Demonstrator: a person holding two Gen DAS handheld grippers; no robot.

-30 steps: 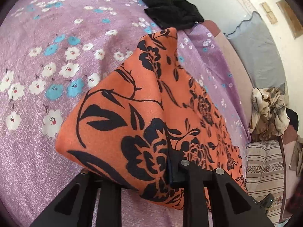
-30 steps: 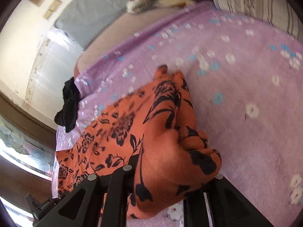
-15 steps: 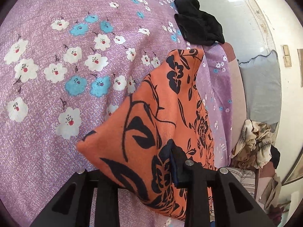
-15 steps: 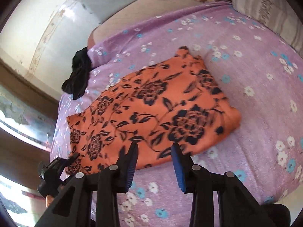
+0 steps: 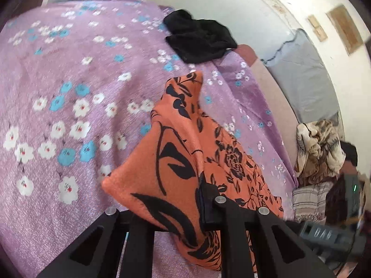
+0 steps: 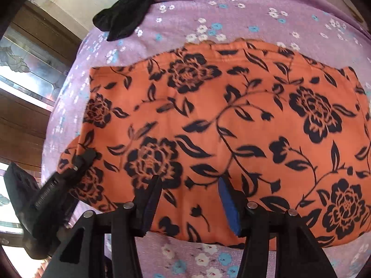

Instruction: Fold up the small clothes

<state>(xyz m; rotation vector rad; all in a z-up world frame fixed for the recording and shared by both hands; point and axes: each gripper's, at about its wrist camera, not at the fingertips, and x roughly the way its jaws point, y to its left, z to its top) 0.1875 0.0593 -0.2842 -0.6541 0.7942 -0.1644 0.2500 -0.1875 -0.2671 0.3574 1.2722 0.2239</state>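
Note:
An orange cloth with black flowers (image 6: 220, 115) lies folded and mostly flat on the purple flowered bedcover (image 6: 255, 4). My left gripper (image 5: 171, 208) is shut on one corner of this orange cloth (image 5: 180, 153) and holds it raised, so the fabric tents up from the bed. In the right wrist view that left gripper (image 6: 78, 159) grips the cloth's left end. My right gripper (image 6: 190, 183) hovers over the cloth's near edge. Its jaws are opening, with nothing pinched between the blue pads.
A black garment (image 5: 199, 39) lies crumpled at the far edge of the bedcover (image 5: 69, 92). Beyond the bed are a grey mattress (image 5: 306, 81), a crumpled beige cloth (image 5: 320, 148) and a striped pillow (image 5: 308, 199). A patterned glass window (image 6: 23, 69) sits left.
My right gripper let go of the folded-over end, swung across above the cloth and spread its jaws. The cloth now lies flat. My left gripper lifted its corner slightly.

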